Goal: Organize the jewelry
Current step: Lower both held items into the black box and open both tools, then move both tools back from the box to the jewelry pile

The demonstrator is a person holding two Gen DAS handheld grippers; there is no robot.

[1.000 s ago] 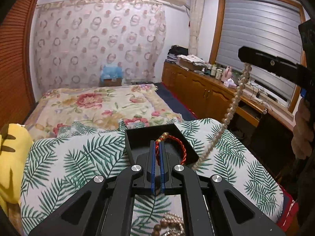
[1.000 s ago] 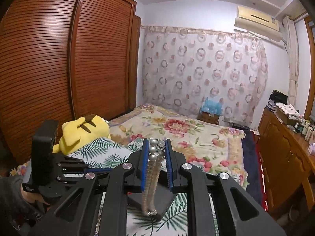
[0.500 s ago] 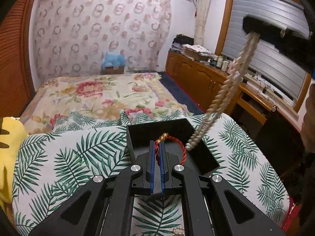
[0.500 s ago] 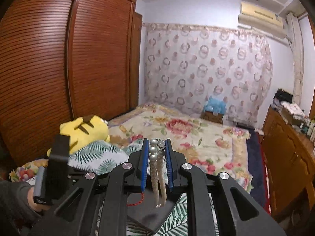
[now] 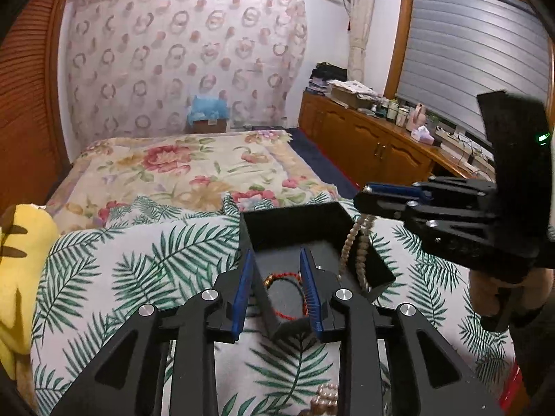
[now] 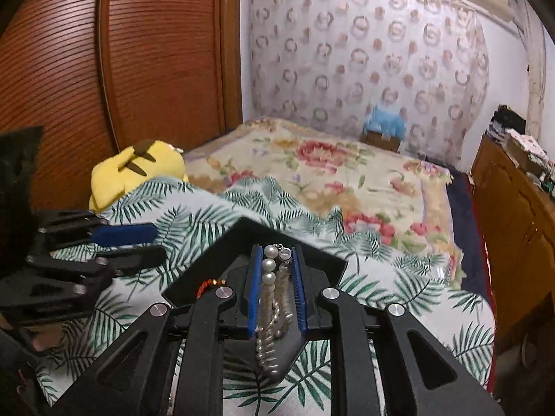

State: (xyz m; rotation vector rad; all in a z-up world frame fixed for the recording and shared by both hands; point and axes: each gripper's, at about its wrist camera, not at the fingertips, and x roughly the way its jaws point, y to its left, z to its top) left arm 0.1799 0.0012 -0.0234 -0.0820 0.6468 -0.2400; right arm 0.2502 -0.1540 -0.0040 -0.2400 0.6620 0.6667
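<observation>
A black open box (image 5: 295,223) sits on the palm-leaf cloth. A red cord bracelet (image 5: 282,277) lies inside it, between my left gripper's spread fingers. My left gripper (image 5: 277,280) is open and empty, straddling the box's near corner. My right gripper (image 6: 275,277) is shut on a pearl necklace (image 6: 269,298), which hangs down into the box (image 6: 242,239); it shows from the side in the left wrist view (image 5: 367,204), with the pearls (image 5: 353,249) dangling at the box's right wall. The bracelet's end peeks out in the right wrist view (image 6: 210,282).
More pearl beads (image 5: 324,398) lie on the cloth near the bottom edge. A yellow plush toy (image 6: 138,170) lies at the left. A floral bedspread (image 5: 180,170) stretches behind, wooden cabinets (image 5: 367,145) run along the right, a wooden wardrobe (image 6: 121,69) on the left.
My left gripper has opened and dropped the red bracelet into the box. My right gripper has come down low over the box, lowering the pearl necklace into it.
</observation>
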